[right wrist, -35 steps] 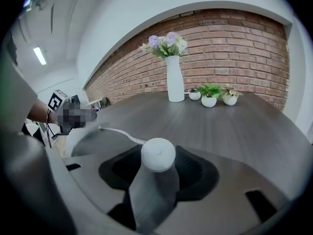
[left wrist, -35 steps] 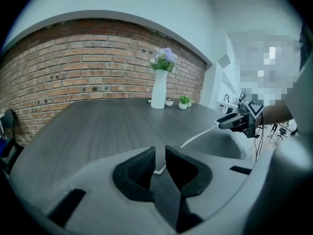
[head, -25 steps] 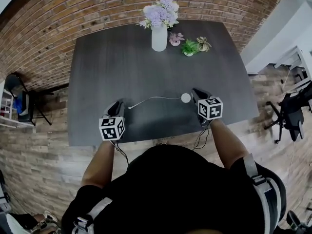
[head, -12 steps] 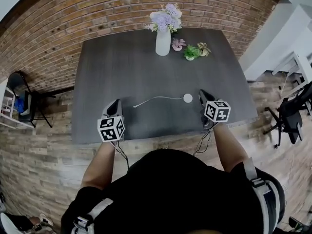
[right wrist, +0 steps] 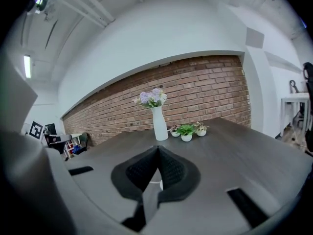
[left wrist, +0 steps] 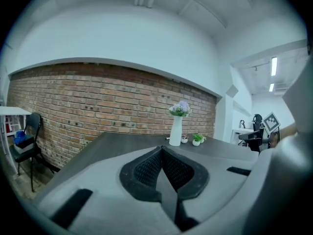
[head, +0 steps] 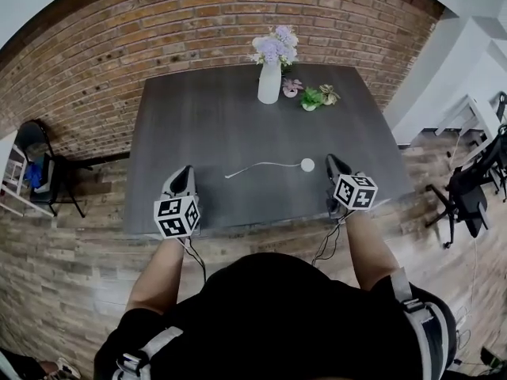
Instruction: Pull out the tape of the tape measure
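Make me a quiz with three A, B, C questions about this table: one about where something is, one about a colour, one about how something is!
1. Where on the table does the vase stand? A near edge B far side C middle
2. What colour is the tape measure case? A white B red C green
3. How are the left gripper jaws? A wide open B holding the vase C shut, empty
Answers: 1 B, it stands by the brick wall; 2 A, the round case is white; 3 C, they meet with nothing between.

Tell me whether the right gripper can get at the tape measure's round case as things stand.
Probably yes: the right gripper sits just right of the round case, with only tabletop between them. Its jaws are shut, so they must open first.
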A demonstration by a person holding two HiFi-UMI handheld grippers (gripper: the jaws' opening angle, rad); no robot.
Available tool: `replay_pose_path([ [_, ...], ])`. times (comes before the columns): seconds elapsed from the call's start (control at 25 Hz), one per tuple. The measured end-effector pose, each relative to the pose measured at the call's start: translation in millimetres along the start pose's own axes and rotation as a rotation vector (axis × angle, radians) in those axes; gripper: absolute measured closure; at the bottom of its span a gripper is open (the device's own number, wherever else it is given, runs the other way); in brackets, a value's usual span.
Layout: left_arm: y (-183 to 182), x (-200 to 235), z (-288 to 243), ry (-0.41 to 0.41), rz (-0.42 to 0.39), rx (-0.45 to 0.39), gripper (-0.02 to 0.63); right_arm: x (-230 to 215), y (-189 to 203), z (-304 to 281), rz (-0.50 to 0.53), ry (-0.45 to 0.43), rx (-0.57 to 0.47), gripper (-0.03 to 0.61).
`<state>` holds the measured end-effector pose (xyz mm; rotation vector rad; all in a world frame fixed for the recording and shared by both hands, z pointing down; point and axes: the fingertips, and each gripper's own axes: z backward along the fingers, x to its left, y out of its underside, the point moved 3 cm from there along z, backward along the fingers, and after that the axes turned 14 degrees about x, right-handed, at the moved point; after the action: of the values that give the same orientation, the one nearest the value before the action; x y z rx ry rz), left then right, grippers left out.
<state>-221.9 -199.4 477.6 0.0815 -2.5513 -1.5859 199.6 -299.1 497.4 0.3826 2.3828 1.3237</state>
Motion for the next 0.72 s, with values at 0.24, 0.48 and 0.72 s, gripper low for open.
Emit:
replay_pose_path([
  [0.24,-3.7,-10.7,9.4,0.058,-0.057,-0.003,0.604,9.4,16.6,28.4,-0.030,0.029,-0.020,0.583],
  [0.48,-5.3,-14.8,12.6,0.091,-0.081,-0.007,0.604,10.9,28.0,49.6,-0.045,0.063,-0.027,0.583],
  [0.72,-3.6,-17.4,12.6,0.114,-0.087,-0.004,0.604,12.5,32.6,60.4,-0.042,0.076,-0.027,0.583],
])
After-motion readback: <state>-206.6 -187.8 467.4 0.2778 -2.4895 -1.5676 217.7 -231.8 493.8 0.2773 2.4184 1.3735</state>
